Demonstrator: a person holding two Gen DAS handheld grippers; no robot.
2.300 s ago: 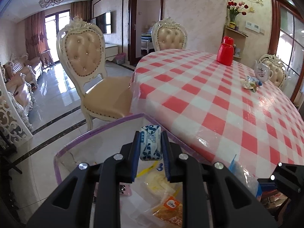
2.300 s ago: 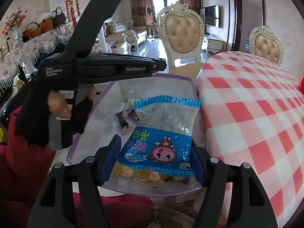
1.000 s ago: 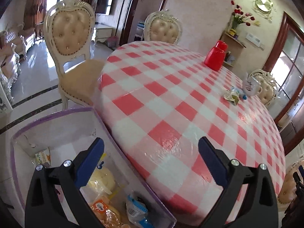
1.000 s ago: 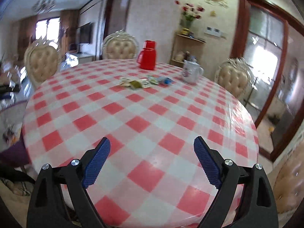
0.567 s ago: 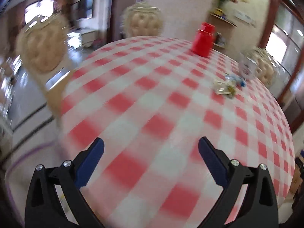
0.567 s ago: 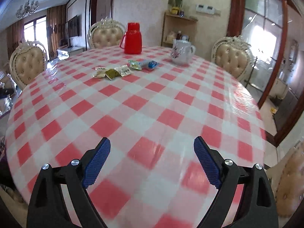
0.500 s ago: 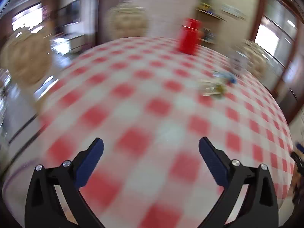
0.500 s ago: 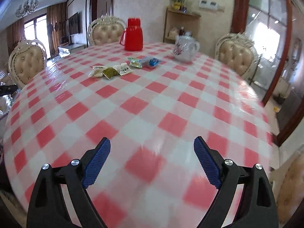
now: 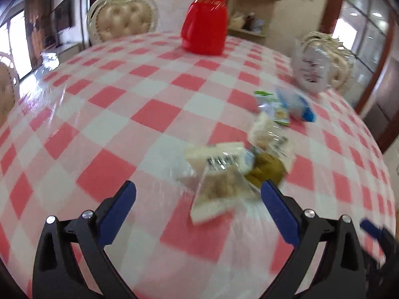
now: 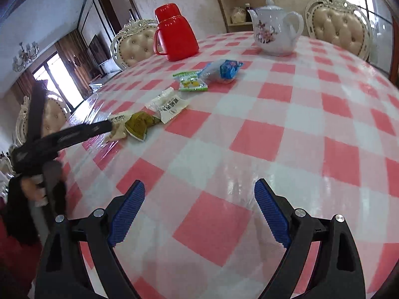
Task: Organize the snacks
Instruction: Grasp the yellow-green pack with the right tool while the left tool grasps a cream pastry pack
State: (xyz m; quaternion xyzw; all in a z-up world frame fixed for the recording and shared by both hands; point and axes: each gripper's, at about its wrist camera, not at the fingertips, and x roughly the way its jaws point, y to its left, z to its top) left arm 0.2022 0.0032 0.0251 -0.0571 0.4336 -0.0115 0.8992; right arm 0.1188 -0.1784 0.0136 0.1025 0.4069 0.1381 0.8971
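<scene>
A: Blue pads, spread wide and empty, on both sides. The left gripper [image 9: 198, 200] has its jaws open just short of the nearest snack packets [image 9: 219, 172], and the right gripper [image 10: 199, 205] stands as wide, with only checked cloth between its pads.

B: So which step is this?

A: I judge it the reach for the next pick-up. Nothing is held, and the packets lie loose on the table [image 10: 261, 134].

B: Where exactly?

A: In the right wrist view they run in a line from near left to far right: a pale packet partly hidden behind the left gripper's arm, an olive-green packet [image 10: 139, 124] touching it, a white wrapper [image 10: 169, 106] just beyond, then a green-and-white sachet [image 10: 190, 81] and a blue-ended bag [image 10: 222, 71]. Farther back stand a red flask [image 10: 174, 35] and a white teapot [image 10: 274, 32].

B: And the next move?

A: The left gripper should settle over one packet only; the left view is blurred, and the near ones overlap. The right gripper is well apart from them and would need to travel farther to the sachet or the bag.
</scene>
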